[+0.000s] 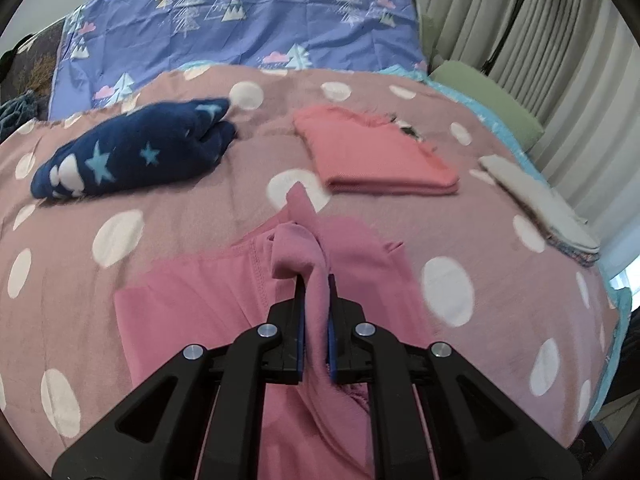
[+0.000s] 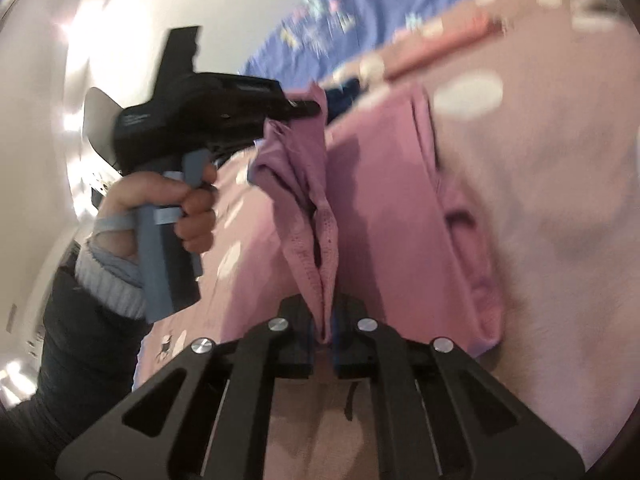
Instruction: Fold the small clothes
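Mid-fold: the left tongs (image 1: pixel 316 280) and right tongs (image 2: pixel 326 320) each pinch an edge of the pink garment (image 1: pixel 192 312), lifted low in frame above the bed (image 1: pixel 460 232). Next, probably, carry both edges across together.

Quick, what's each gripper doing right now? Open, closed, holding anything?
Left gripper: closed on a bunched edge of the pink garment, lifting it.
Right gripper: closed on another edge of the same garment.
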A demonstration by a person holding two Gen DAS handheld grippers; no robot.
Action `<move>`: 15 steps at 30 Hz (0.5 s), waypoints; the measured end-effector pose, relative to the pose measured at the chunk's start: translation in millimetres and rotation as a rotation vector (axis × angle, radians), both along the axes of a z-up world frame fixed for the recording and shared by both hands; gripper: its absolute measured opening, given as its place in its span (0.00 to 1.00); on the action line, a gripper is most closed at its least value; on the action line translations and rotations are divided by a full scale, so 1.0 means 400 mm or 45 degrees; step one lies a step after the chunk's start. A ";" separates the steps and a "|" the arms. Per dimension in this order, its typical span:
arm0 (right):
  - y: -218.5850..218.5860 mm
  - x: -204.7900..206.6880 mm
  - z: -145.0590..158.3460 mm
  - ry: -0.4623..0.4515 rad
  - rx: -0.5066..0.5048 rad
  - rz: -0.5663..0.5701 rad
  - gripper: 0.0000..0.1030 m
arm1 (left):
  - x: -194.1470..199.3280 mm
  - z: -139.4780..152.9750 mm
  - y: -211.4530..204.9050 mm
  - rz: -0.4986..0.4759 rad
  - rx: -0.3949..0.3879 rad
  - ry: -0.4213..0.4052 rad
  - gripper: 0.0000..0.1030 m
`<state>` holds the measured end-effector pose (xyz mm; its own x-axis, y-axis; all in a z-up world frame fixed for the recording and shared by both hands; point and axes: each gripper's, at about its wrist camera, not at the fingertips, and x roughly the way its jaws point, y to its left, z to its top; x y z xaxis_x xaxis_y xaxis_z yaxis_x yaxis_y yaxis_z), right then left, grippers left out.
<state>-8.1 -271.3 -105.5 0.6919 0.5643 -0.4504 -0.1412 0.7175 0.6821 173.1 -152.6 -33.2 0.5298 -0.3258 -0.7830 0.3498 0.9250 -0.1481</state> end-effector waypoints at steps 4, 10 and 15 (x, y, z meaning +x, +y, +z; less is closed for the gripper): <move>-0.014 -0.035 0.015 -0.047 -0.049 -0.050 0.05 | 0.000 0.004 -0.084 -0.066 0.071 -0.025 0.07; -0.067 -0.046 -0.044 0.044 -0.016 -0.116 0.05 | 0.026 -0.096 -0.201 -0.126 0.247 0.021 0.24; -0.083 -0.043 -0.072 0.078 0.062 -0.100 0.05 | -0.038 -0.030 -0.185 -0.190 0.206 -0.095 0.57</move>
